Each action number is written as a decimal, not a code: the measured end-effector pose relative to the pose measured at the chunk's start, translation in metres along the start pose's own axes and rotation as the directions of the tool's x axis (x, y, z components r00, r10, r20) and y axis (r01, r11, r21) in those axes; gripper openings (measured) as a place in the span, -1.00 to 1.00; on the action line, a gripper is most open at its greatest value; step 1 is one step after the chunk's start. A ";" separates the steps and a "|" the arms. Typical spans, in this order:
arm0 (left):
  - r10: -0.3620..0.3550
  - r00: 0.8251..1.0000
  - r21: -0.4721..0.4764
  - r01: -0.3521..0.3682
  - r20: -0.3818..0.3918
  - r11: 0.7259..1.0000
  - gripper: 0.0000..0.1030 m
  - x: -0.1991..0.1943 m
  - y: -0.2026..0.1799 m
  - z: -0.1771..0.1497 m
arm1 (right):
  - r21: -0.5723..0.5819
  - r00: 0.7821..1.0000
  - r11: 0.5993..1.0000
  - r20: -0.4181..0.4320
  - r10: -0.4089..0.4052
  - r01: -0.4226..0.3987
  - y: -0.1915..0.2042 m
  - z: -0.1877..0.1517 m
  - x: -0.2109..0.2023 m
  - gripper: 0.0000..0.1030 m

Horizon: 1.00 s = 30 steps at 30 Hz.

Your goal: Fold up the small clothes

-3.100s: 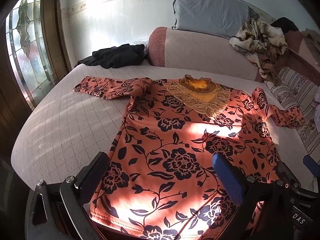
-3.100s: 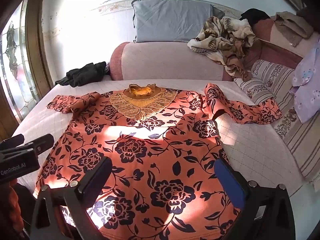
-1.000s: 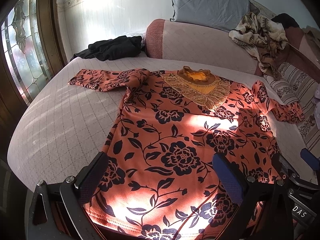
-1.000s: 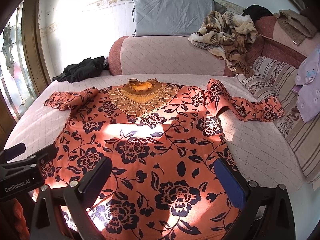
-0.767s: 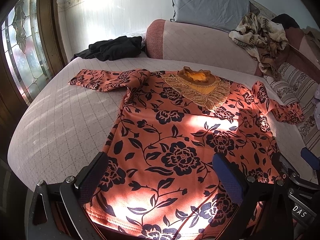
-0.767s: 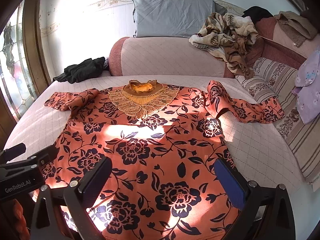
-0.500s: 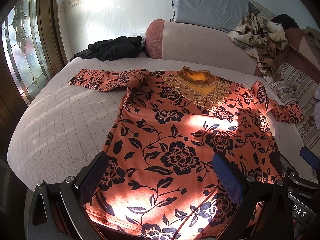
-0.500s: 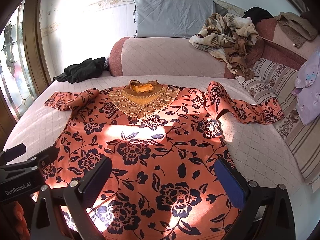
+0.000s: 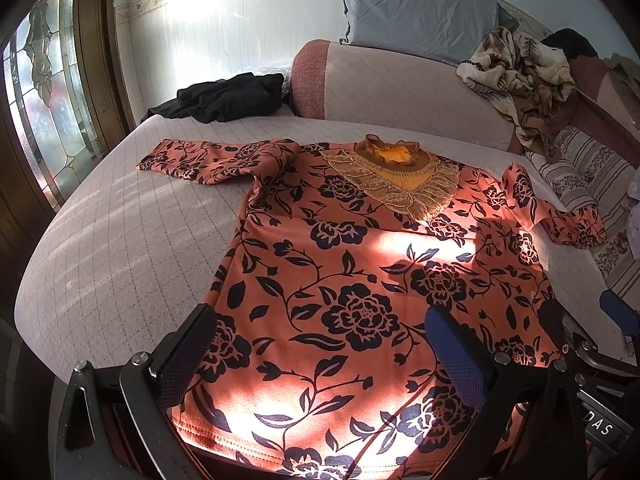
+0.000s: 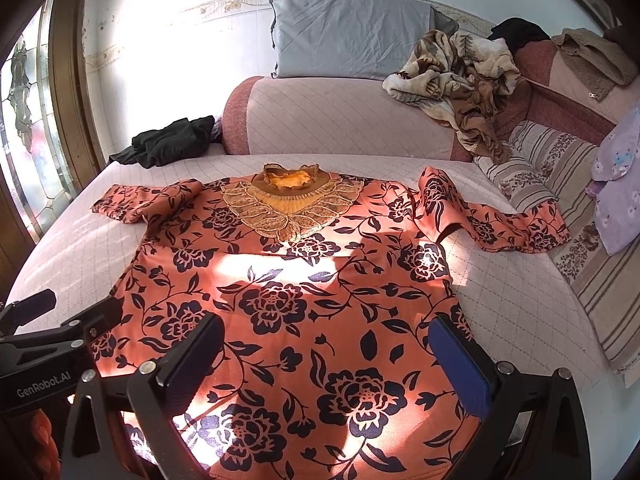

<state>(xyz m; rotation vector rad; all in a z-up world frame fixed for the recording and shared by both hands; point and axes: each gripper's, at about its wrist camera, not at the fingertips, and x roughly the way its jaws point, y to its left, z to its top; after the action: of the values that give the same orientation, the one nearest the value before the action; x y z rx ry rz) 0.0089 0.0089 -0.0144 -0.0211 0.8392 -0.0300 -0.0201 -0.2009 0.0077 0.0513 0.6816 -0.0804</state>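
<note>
An orange top with a black flower print (image 9: 360, 264) (image 10: 304, 292) lies flat, front up, on the quilted bed, its gold lace collar (image 9: 396, 176) (image 10: 290, 204) at the far end. The left sleeve (image 9: 212, 160) (image 10: 144, 202) is bunched beside the shoulder; the right sleeve (image 9: 560, 216) (image 10: 492, 220) trails off to the right. My left gripper (image 9: 320, 340) hovers open over the hem's left part. My right gripper (image 10: 328, 344) hovers open over the hem's right part. Neither holds any cloth. The left gripper's body (image 10: 44, 348) shows at the right wrist view's left edge.
A black garment (image 9: 228, 96) (image 10: 172, 142) lies at the bed's far left. A bolster (image 9: 400, 84) (image 10: 340, 116) with a grey pillow (image 10: 352, 32) and a brown blanket (image 10: 460, 72) backs the bed. Striped cushions (image 10: 540, 152) lie right; a stained-glass window (image 9: 44, 100) stands left.
Both grippers have shifted only slightly over the hem, and the views have barely tilted. The top has not moved and both grippers have stayed open.
</note>
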 end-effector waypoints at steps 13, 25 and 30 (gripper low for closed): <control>-0.003 1.000 -0.001 0.003 -0.002 1.000 1.00 -0.002 0.000 0.002 | -0.002 1.000 1.000 0.001 -0.001 0.001 0.001 0.001 -0.001 1.00; -0.040 0.997 -0.106 0.033 -0.061 0.994 1.00 0.026 0.052 0.014 | 0.066 1.000 0.997 0.010 0.025 -0.026 -0.034 0.007 0.004 1.00; 0.110 0.987 -0.253 -0.137 -0.116 0.958 1.00 0.068 0.140 0.028 | 0.387 0.994 0.917 -0.005 0.109 -0.099 -0.146 0.014 0.028 1.00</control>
<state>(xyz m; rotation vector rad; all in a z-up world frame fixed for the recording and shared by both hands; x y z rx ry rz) 0.0771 0.1469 -0.0506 -0.2164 0.9400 0.1994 -0.0026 -0.3492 -0.0019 0.4698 0.6806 -0.1111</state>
